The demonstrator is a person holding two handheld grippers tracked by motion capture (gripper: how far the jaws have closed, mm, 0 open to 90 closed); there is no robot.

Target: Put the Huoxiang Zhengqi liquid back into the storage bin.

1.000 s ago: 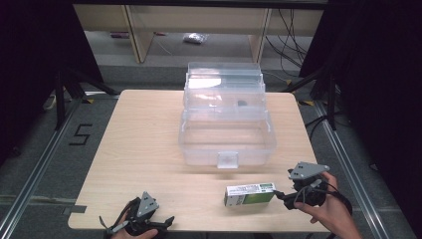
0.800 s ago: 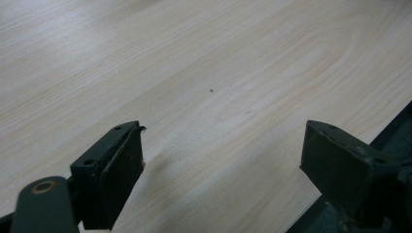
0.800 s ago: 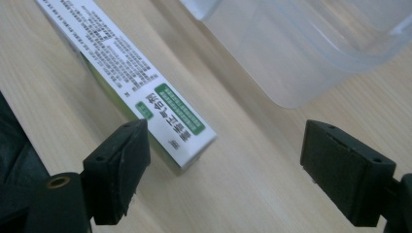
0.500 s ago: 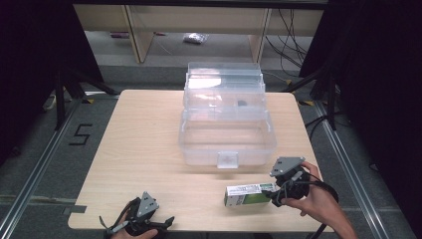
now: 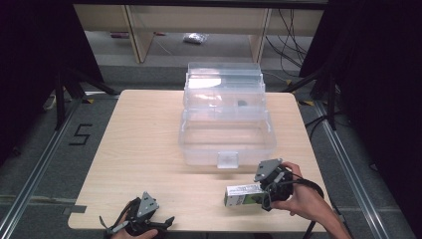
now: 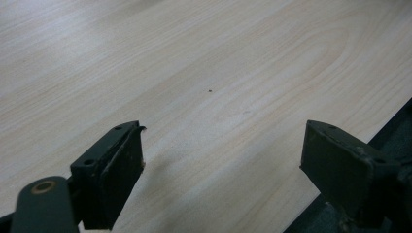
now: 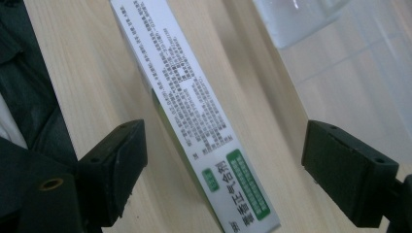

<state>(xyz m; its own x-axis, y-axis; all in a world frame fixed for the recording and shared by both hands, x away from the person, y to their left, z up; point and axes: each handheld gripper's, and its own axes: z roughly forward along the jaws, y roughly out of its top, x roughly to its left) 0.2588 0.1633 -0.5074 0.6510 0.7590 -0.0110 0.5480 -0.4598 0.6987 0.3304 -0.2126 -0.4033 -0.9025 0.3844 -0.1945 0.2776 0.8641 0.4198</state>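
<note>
A long white and green carton (image 5: 242, 195) lies flat near the table's front edge, right of centre. My right gripper (image 5: 263, 191) is at the carton's right end, held by a hand. In the right gripper view the printed carton (image 7: 194, 111) runs between the jaws, and the right gripper (image 7: 221, 179) is open with a gap on each side. My left gripper (image 5: 158, 222) rests at the front left edge of the table. It is open over bare wood in the left gripper view (image 6: 221, 165).
A clear plastic storage box (image 5: 226, 134) with its lid raised stands in the middle of the wooden table (image 5: 144, 139), just behind the carton. Its corner (image 7: 301, 19) lies close to my right jaw. Dark floor and rails surround the table.
My right gripper has moved left from the table's right edge up to the carton, so its jaws now straddle the carton's end. The left gripper has stayed still.
</note>
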